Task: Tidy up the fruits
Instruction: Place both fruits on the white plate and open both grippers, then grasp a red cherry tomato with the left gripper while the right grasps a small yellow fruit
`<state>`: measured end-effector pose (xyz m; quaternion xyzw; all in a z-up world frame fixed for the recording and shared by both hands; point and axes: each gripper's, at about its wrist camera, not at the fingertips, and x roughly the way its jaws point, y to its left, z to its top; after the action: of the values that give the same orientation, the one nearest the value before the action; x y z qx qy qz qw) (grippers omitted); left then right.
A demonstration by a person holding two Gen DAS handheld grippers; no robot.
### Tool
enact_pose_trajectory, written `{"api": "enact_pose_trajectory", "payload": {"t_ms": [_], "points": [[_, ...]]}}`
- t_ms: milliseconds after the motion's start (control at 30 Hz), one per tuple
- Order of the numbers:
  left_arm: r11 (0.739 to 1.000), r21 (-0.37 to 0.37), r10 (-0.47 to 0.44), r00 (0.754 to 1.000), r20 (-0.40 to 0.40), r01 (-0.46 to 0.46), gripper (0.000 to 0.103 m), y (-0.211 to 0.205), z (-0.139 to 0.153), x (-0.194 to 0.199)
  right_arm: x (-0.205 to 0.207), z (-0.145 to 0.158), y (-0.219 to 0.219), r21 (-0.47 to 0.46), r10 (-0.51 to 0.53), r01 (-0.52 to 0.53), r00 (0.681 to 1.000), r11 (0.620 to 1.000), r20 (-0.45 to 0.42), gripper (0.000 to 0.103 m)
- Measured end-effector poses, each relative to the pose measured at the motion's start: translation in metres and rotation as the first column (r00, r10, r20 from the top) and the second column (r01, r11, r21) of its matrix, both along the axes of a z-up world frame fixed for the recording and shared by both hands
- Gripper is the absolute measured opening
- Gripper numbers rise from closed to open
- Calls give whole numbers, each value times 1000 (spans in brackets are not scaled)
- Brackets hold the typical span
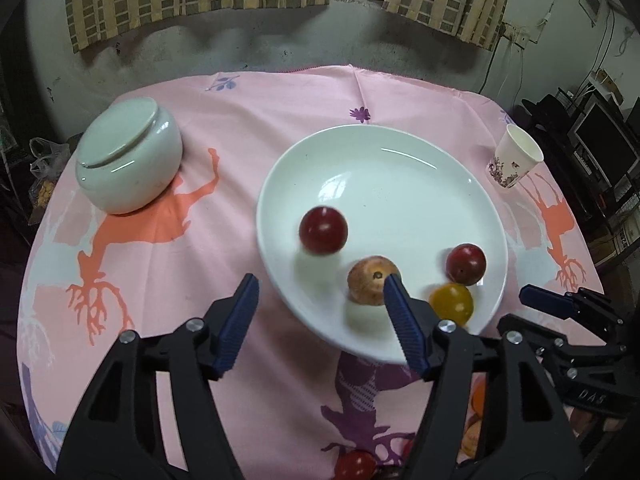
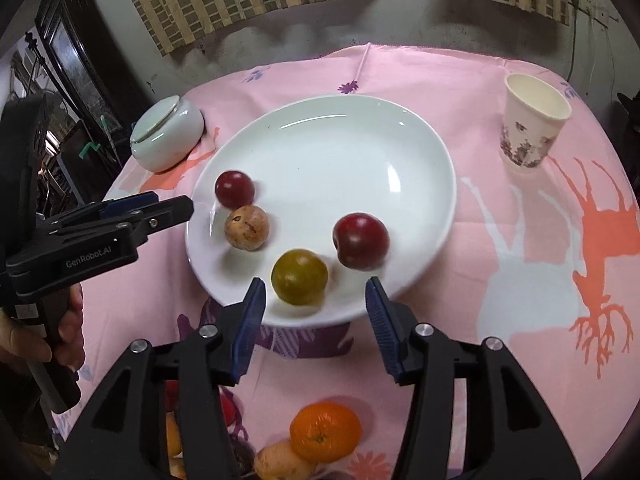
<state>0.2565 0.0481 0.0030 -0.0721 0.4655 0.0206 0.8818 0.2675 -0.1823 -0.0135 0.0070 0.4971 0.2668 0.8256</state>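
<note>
Fruits sit near the plate's (image 2: 420, 152) front edge; both grippers, left (image 1: 320, 296) and right (image 2: 316, 300), hover wide and empty. Next grab: orange (image 2: 325, 432) off the tablecloth's (image 2: 500, 240) front edge, gently.

Round table (image 2: 500, 92) draped in a pink cloth (image 1: 280, 128) printed with orange, white and purple deer shapes. At centre, resting on the cloth, a white plate (image 2: 360, 128); toward ten o'clock a lidded white ceramic jar (image 1: 128, 160), toward two o'clock a flower-printed paper cup (image 2: 532, 124), both well apart from the plate. At six o'clock, near the table's edge, an orange (image 2: 325, 432) among other, partly hidden fruits.
</note>
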Motion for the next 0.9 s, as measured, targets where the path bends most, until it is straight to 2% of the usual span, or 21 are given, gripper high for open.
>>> {"api": "enact_pose_trajectory", "payload": {"t_ms": [100, 267, 467, 600, 900], "points": [[1000, -11, 11, 1000, 9, -11, 72, 2, 8, -36, -25, 4, -30, 3, -47, 47, 999, 999, -11, 53], [999, -28, 31, 999, -29, -31, 76, -1, 5, -106, -75, -8, -73, -16, -112, 111, 990, 994, -87, 53], [998, -37, 50, 995, -89, -53, 76, -11, -5, -175, -128, -22, -92, -48, -147, 141, 977, 989, -152, 53], [995, -72, 65, 990, -124, -75, 76, -16, -11, -205, -152, -23, -90, -50, -136, 129, 977, 990, -162, 53], [998, -66, -2, 992, -127, -6, 76, -53, -10, -237, -186, -15, -86, -37, -99, 94, 983, 995, -155, 54]]}}
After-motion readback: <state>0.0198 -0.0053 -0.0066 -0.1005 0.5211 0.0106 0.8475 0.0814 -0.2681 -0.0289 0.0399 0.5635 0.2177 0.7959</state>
